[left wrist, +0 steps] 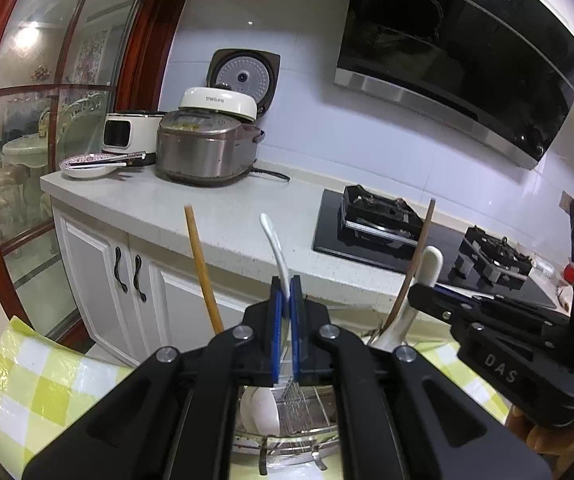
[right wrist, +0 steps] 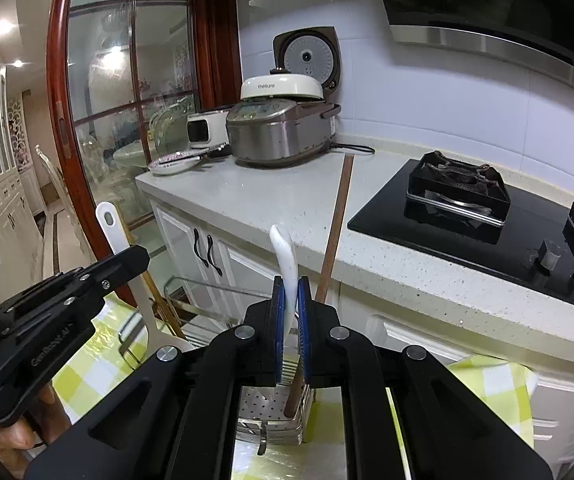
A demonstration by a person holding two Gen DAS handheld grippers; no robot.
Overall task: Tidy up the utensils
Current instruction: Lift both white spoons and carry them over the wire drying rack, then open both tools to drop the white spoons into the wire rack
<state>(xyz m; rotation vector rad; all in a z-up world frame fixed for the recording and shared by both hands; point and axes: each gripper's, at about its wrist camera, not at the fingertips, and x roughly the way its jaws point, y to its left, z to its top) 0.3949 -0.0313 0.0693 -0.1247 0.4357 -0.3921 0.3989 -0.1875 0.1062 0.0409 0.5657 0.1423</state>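
My left gripper (left wrist: 285, 304) is shut on the handle of a white ceramic spoon (left wrist: 274, 246), whose bowl (left wrist: 265, 408) hangs over the metal utensil rack (left wrist: 307, 428). My right gripper (right wrist: 291, 300) is shut on a second white spoon (right wrist: 285, 256) above a perforated metal holder (right wrist: 263, 412). A dark brown chopstick (right wrist: 337, 224) stands in that holder beside the spoon. In the left wrist view a light wooden chopstick (left wrist: 203, 268), the brown chopstick (left wrist: 417, 256) and the right gripper's spoon (left wrist: 427, 268) stand upright. The other gripper shows in each view: the right one (left wrist: 519, 344) and the left one (right wrist: 55, 308).
A yellow-checked cloth (left wrist: 39, 392) covers the table under the rack. Beyond is a white counter (left wrist: 247, 208) with rice cookers (left wrist: 207, 148), a plate with chopsticks (left wrist: 91, 164) and a black gas hob (left wrist: 419, 232). A white spatula (right wrist: 123, 256) stands by the left gripper.
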